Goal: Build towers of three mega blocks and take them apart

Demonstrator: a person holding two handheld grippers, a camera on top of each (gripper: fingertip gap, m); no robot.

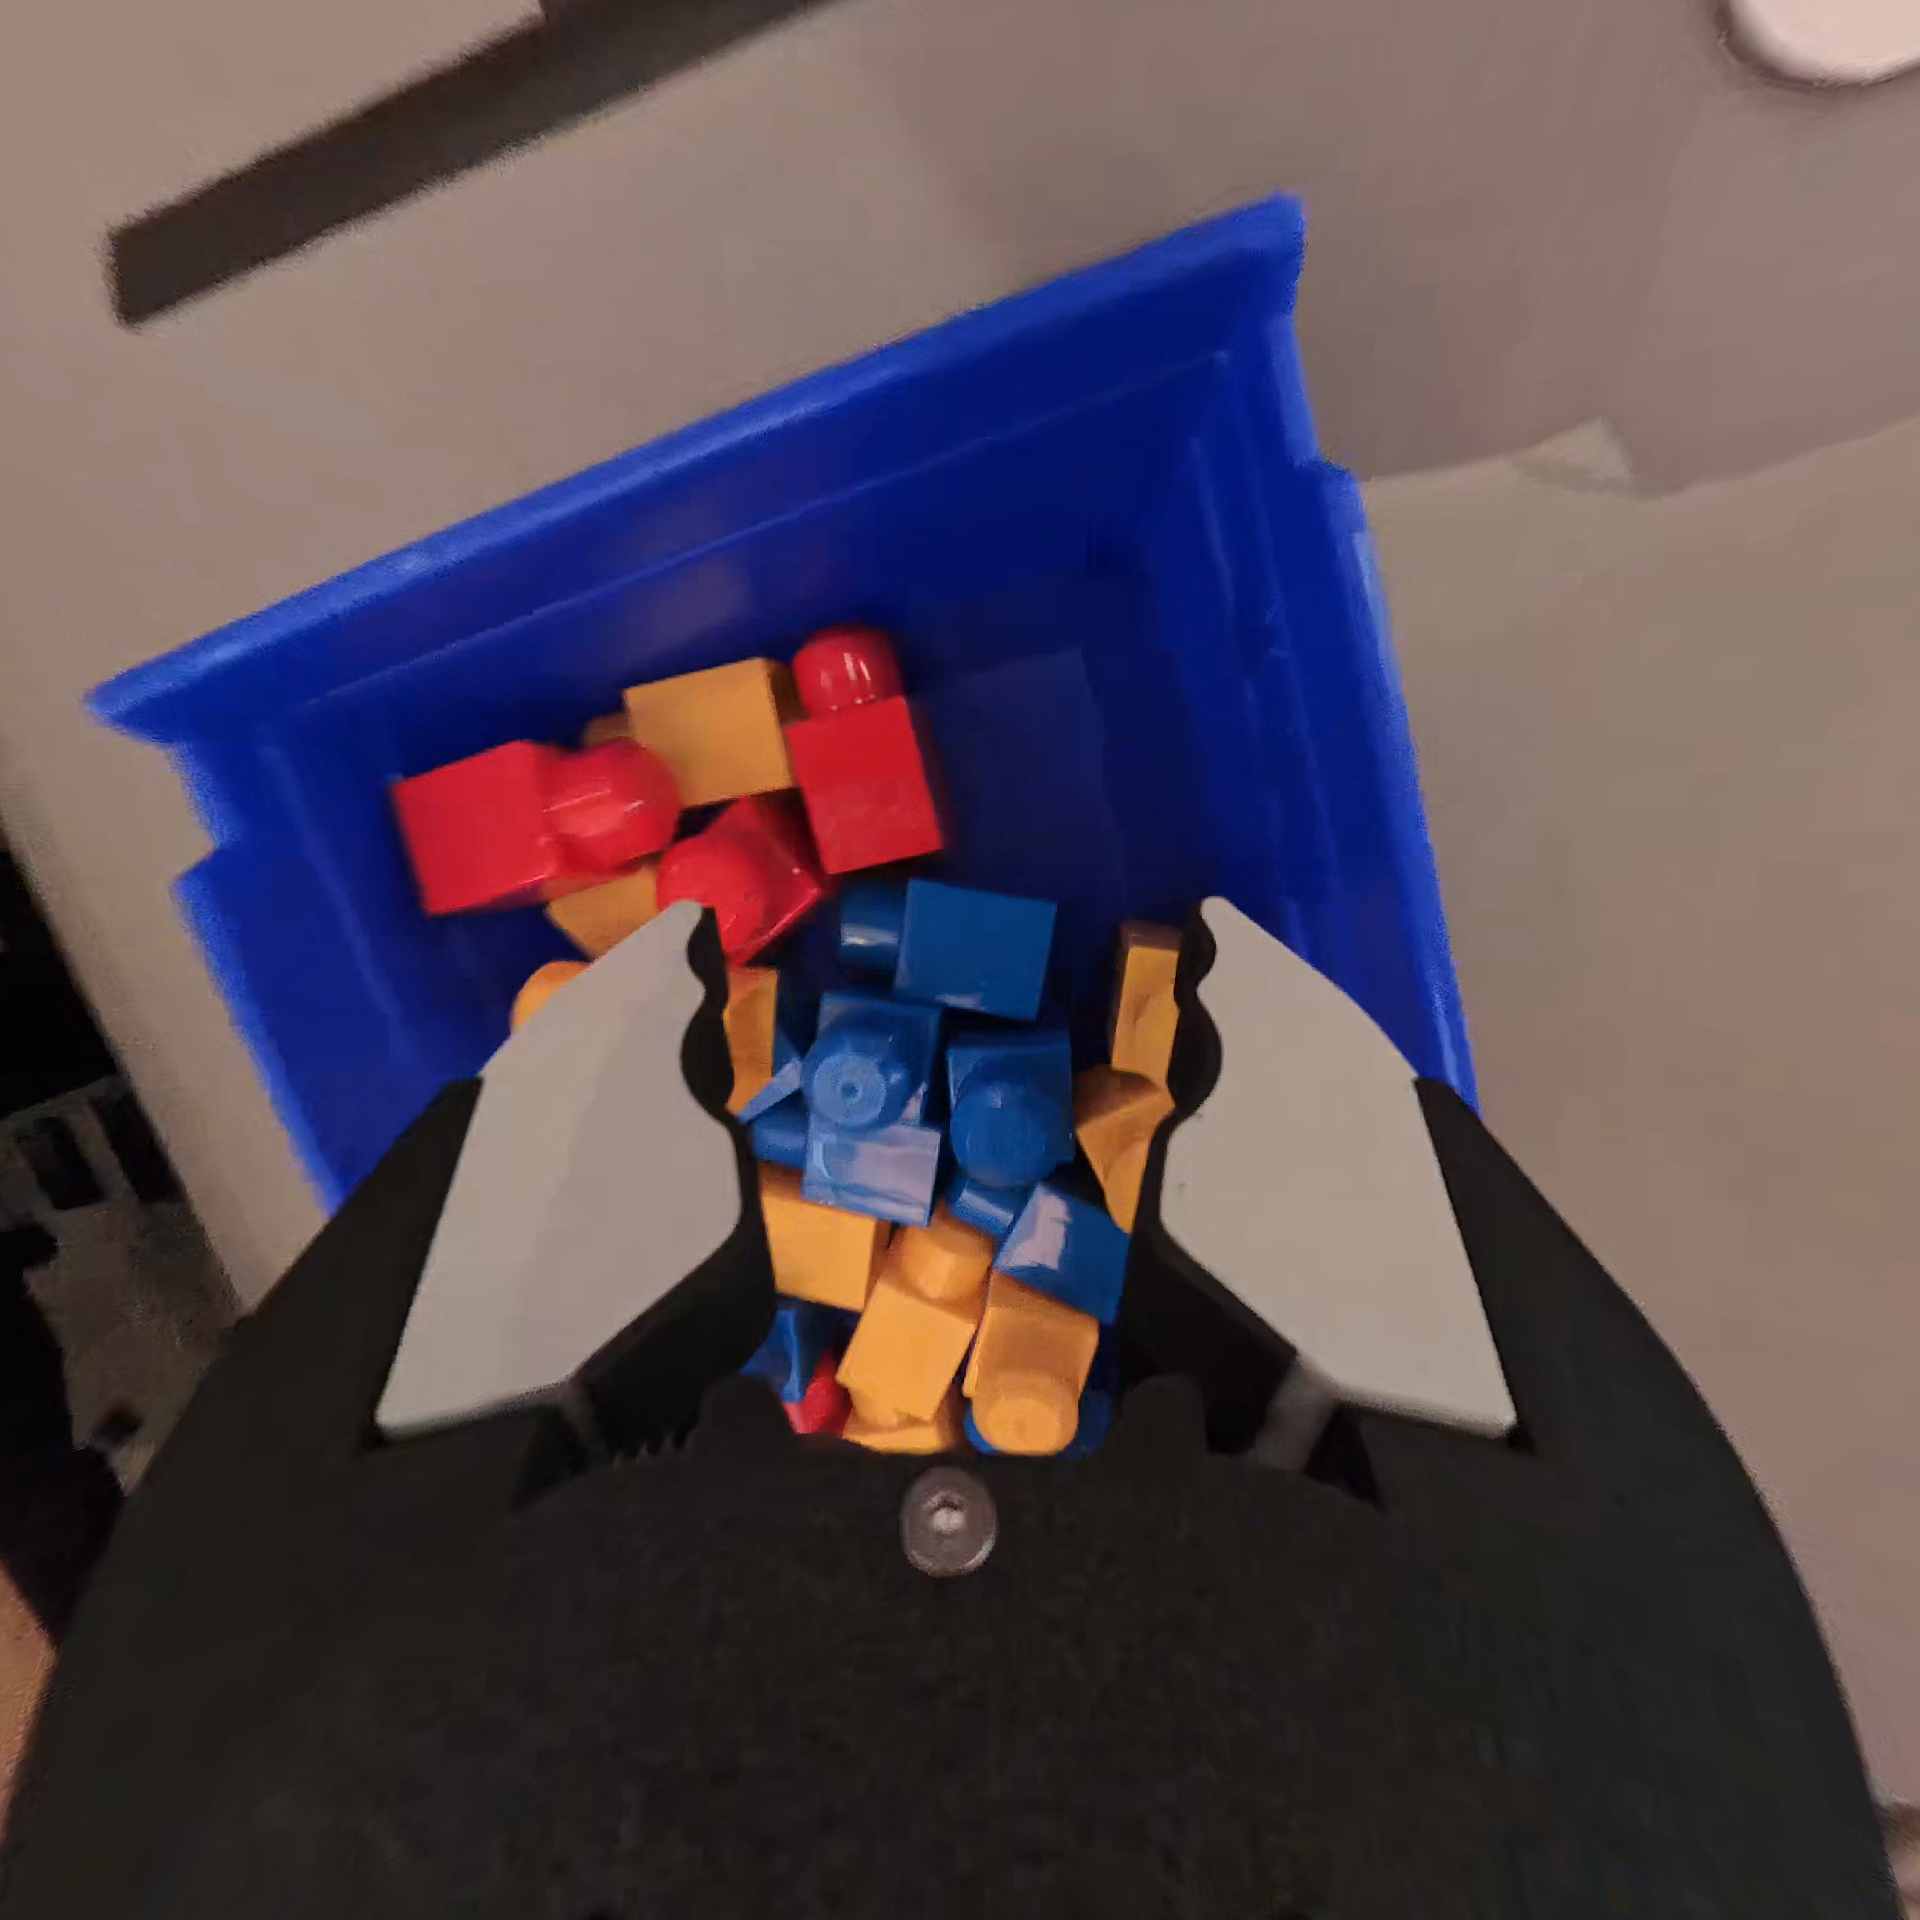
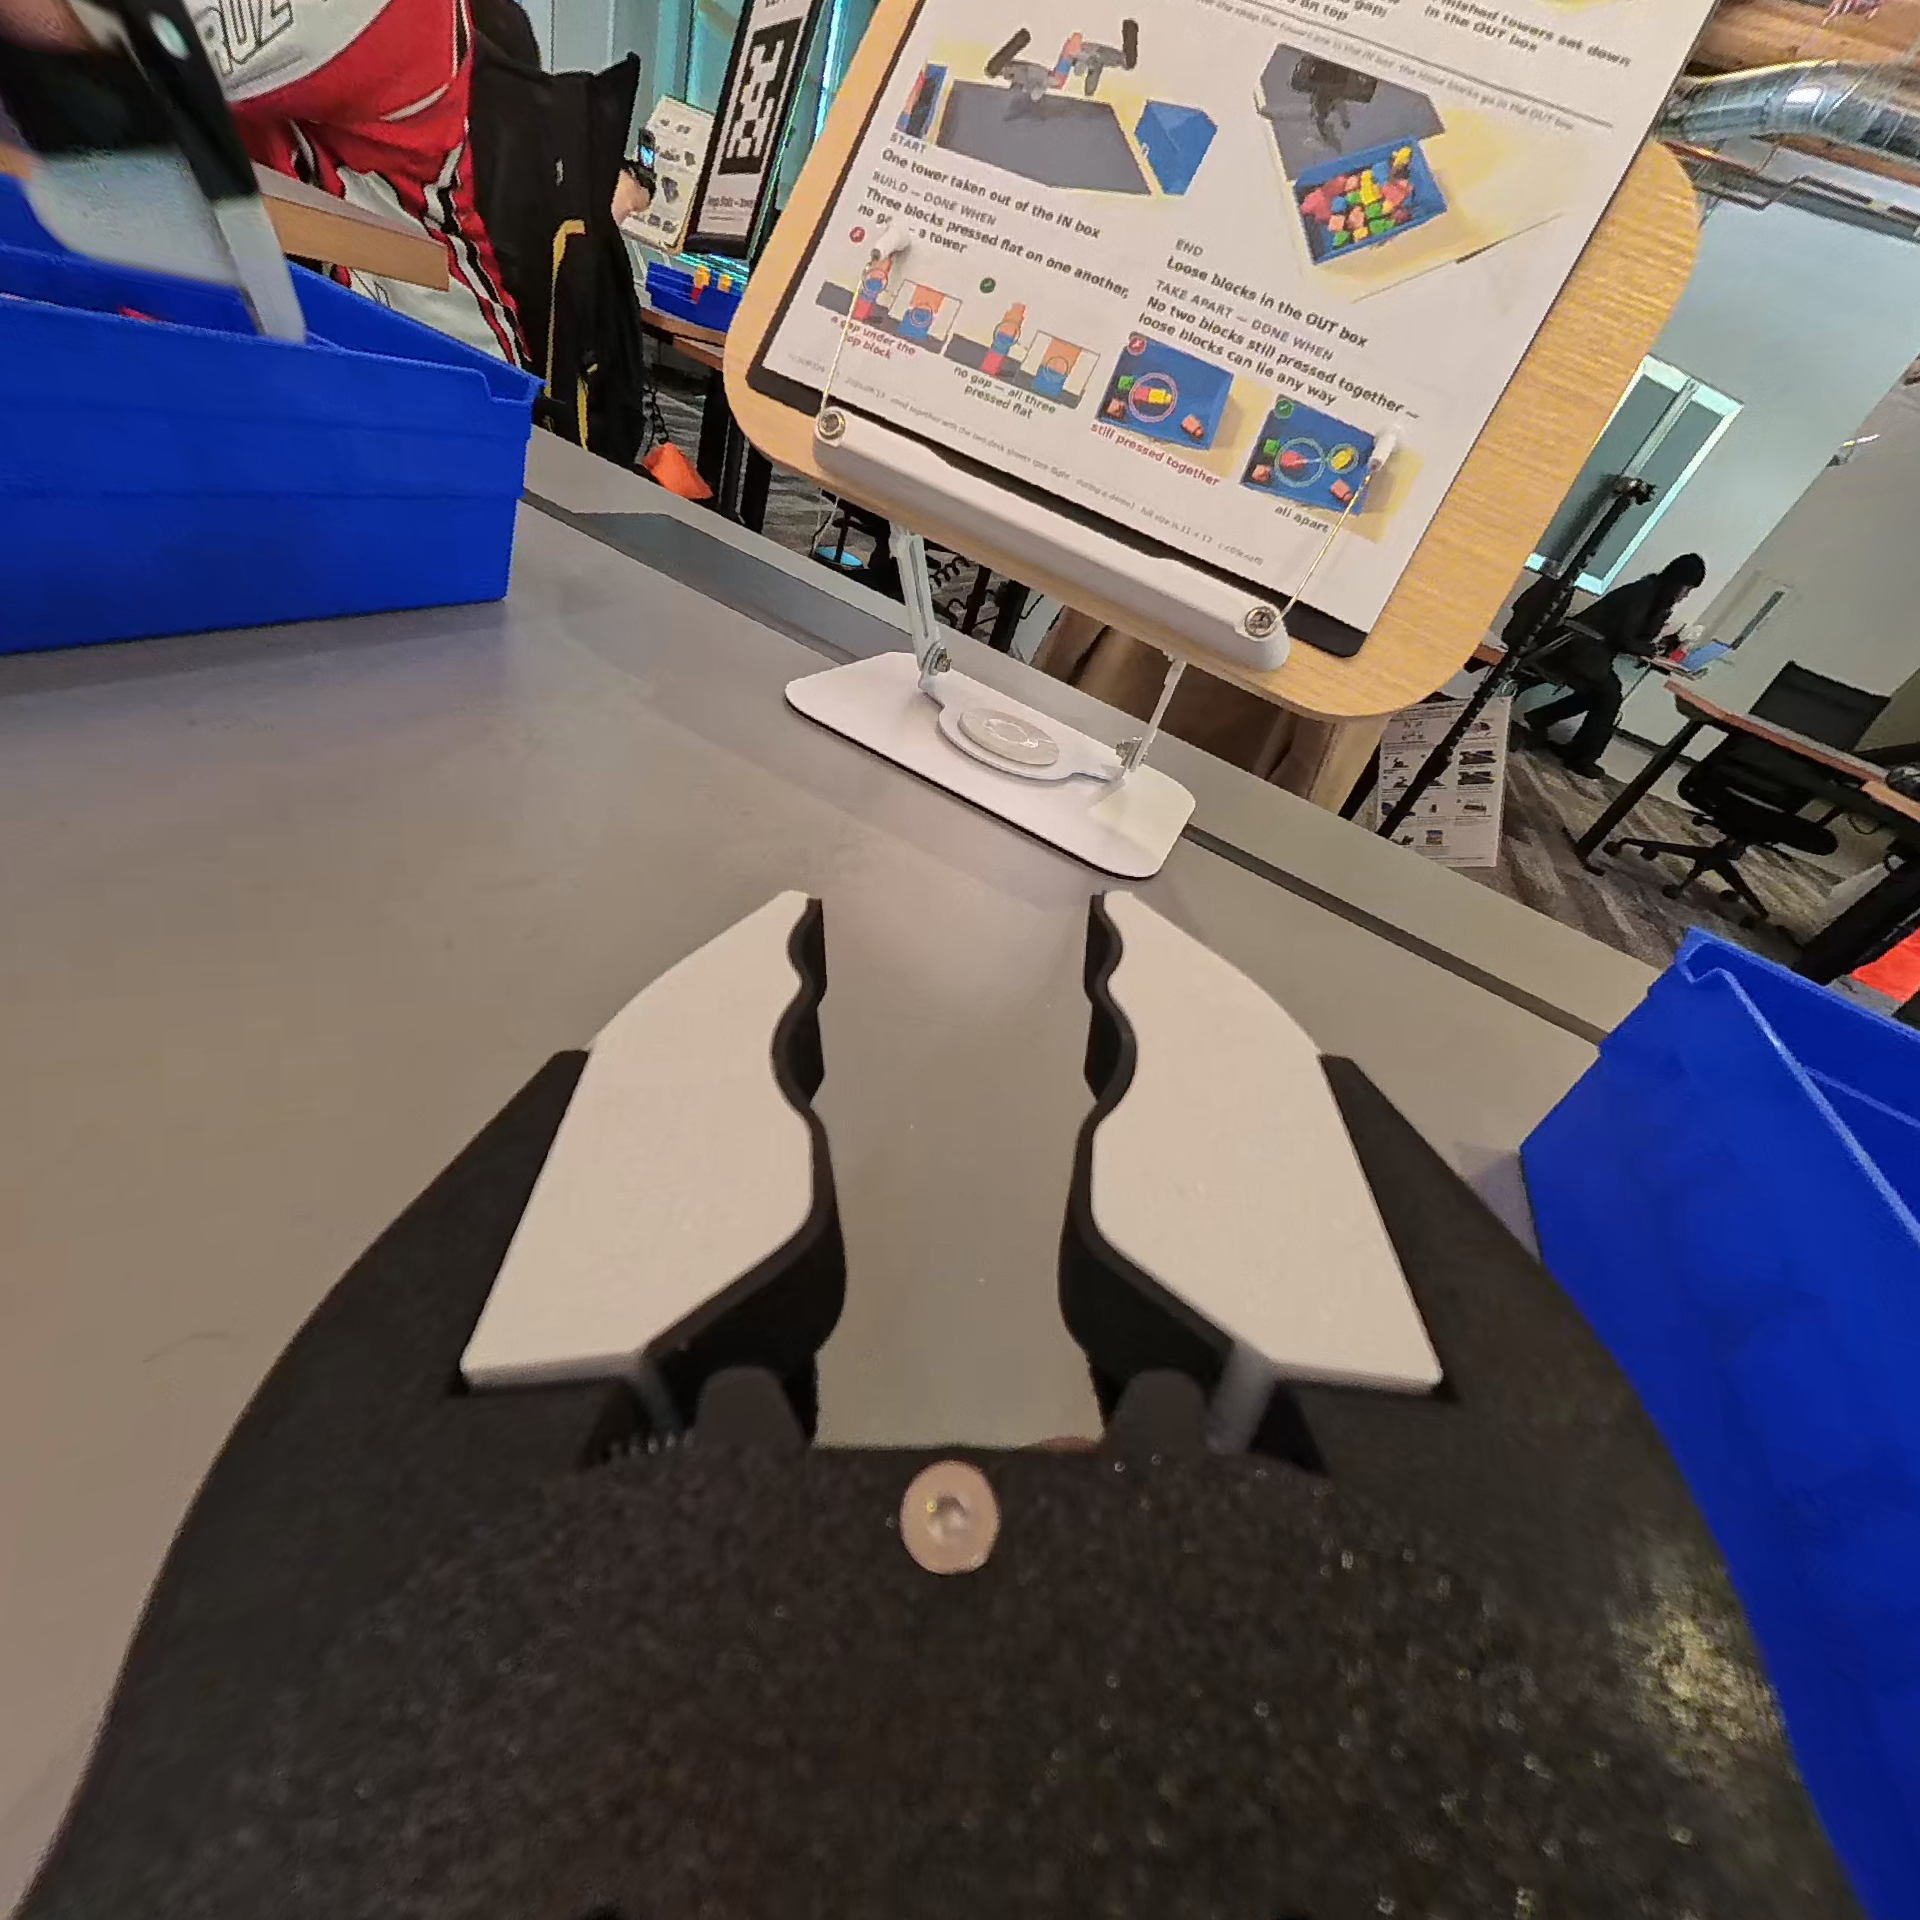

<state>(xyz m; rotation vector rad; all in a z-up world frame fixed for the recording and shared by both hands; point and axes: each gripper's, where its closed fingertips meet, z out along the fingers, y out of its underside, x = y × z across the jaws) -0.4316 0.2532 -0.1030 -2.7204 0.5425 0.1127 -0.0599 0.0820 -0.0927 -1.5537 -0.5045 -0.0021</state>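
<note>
In the left wrist view my left gripper (image 1: pixel 945 925) is wide open above a blue bin (image 1: pixel 727 499) that holds several loose red, blue and orange mega blocks. A blue block (image 1: pixel 971 961) lies between the fingertips without touching them; red blocks (image 1: pixel 862 795) lie beyond the left fingertip. Nothing is in its grasp. In the right wrist view my right gripper (image 2: pixel 951 920) is open and empty over the bare grey table (image 2: pixel 312 883). The left gripper (image 2: pixel 166 145) shows blurred at the top left over the blue bin (image 2: pixel 239 468).
A tilted wooden board with an instruction sheet (image 2: pixel 1195 260) stands on a white base (image 2: pixel 997 758) at the table's far edge. A second blue bin (image 2: pixel 1745 1247) sits at the right. A person (image 2: pixel 395 125) stands behind the left bin.
</note>
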